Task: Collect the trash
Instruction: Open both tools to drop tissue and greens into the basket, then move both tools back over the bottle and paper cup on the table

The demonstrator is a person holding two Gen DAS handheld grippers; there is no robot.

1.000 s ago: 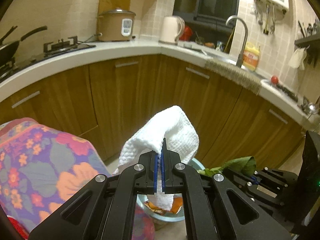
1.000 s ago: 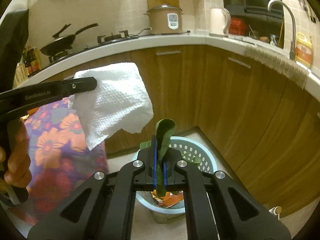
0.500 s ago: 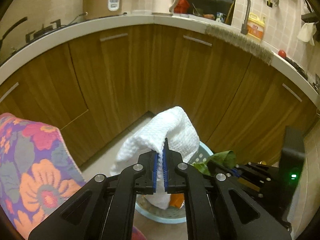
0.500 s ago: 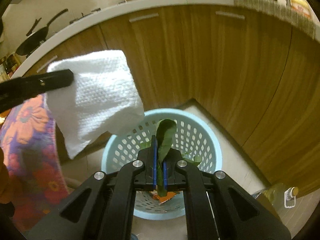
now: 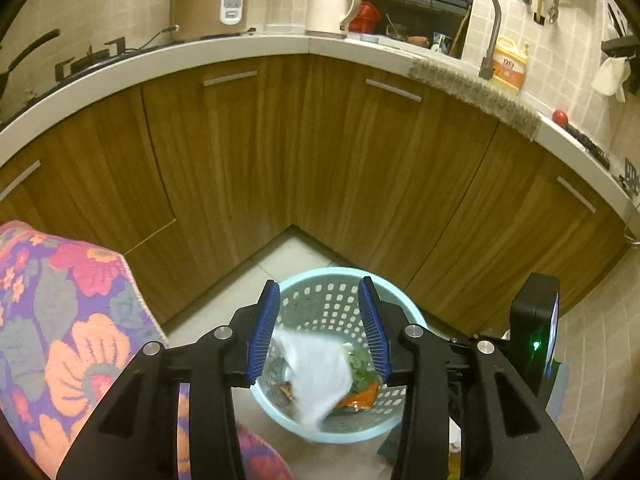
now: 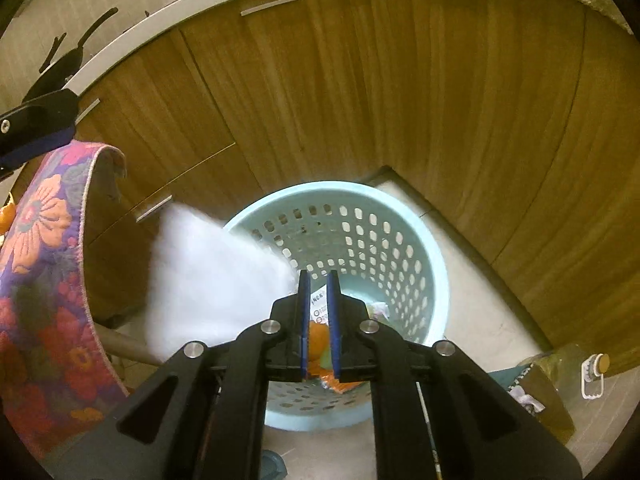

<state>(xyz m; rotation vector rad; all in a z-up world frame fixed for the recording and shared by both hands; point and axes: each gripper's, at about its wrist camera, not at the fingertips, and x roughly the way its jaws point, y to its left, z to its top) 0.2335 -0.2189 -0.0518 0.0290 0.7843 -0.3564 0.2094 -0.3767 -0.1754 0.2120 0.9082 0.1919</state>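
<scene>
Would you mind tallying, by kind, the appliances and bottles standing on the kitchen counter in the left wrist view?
Rice cooker: 1
Electric kettle: 1
Yellow detergent bottle: 1
Total: 3

The left gripper (image 5: 320,330) is a matte black plastic frame of two angular arms, each pierced by a triangular cut-out near its base. Round silver screw heads dot the arms, two to a side. Its fingers (image 5: 264,328) are faced with ribbed blue pads. The right gripper (image 6: 319,320) has the same build: black arms with triangular openings, four silver screws, and thin blue pads on the inner faces of its fingers (image 6: 304,312). Seen from the left wrist camera, the right unit carries a black box with a small green light at far right.
</scene>
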